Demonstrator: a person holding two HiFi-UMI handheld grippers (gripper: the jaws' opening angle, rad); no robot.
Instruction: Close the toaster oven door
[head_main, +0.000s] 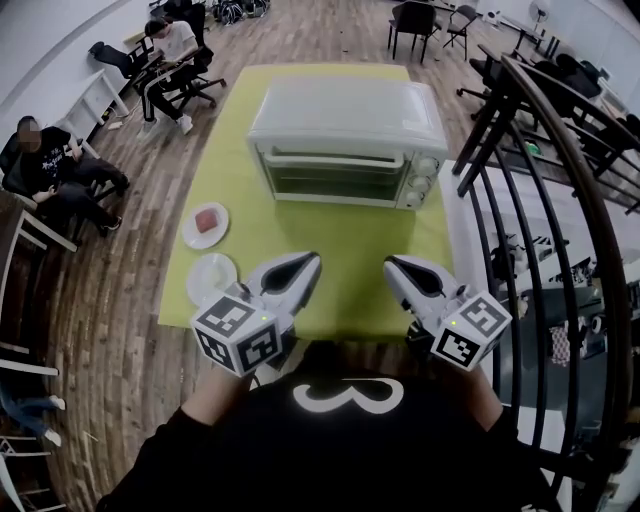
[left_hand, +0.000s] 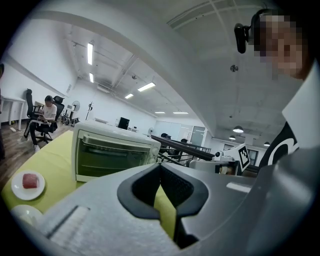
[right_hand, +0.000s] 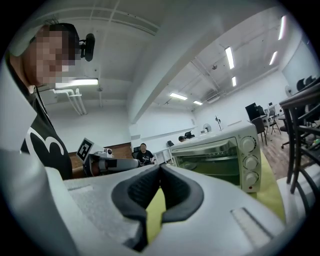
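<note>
A white toaster oven (head_main: 345, 140) stands at the middle of the yellow-green table (head_main: 345, 265), its glass door (head_main: 337, 175) upright against the front, knobs at the right. Both gripper views show it too: toaster oven (left_hand: 112, 152), toaster oven (right_hand: 220, 157). My left gripper (head_main: 312, 258) hovers over the table's near edge, shut and empty. My right gripper (head_main: 390, 263) is level with it, a little to its right, also shut with nothing between the jaws. Both are well short of the oven.
A plate with a pink piece of food (head_main: 206, 224) and an empty white plate (head_main: 211, 275) lie on the table's left side. A black metal railing (head_main: 560, 200) runs along the right. People sit on chairs (head_main: 50, 170) at the left.
</note>
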